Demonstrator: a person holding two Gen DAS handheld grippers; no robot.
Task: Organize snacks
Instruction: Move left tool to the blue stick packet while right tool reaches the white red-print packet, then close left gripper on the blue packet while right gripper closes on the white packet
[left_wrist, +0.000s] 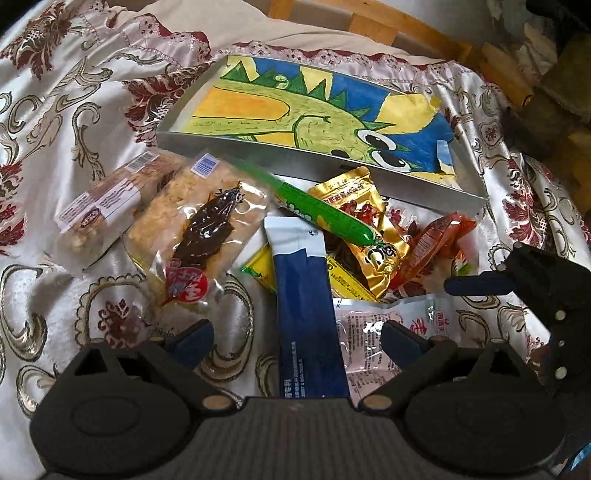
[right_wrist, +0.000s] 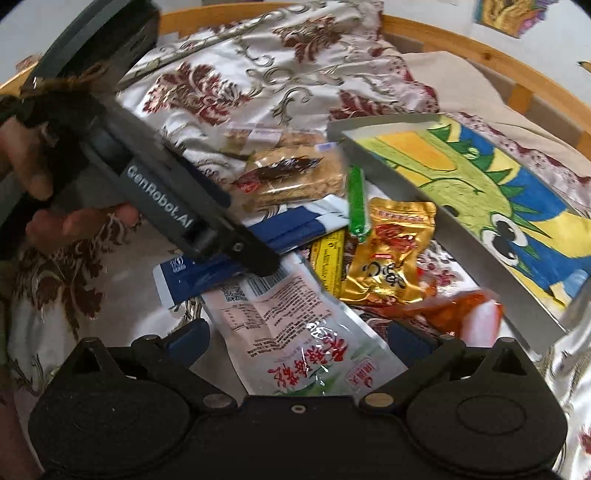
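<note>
A floral bedcover (left_wrist: 55, 110) lies over the bed. On it rests a shallow grey tray (left_wrist: 258, 157) with a dinosaur drawing inside. Just in front of the tray, the snacks make a pile: a blue packet (left_wrist: 308, 314), a pink packet (right_wrist: 295, 332), a gold packet (left_wrist: 369, 236), a green stick (left_wrist: 325, 210). The left claw (left_wrist: 297, 341) is open over the blue packet; the right claw (right_wrist: 299, 341) is open over the pink one.
</note>
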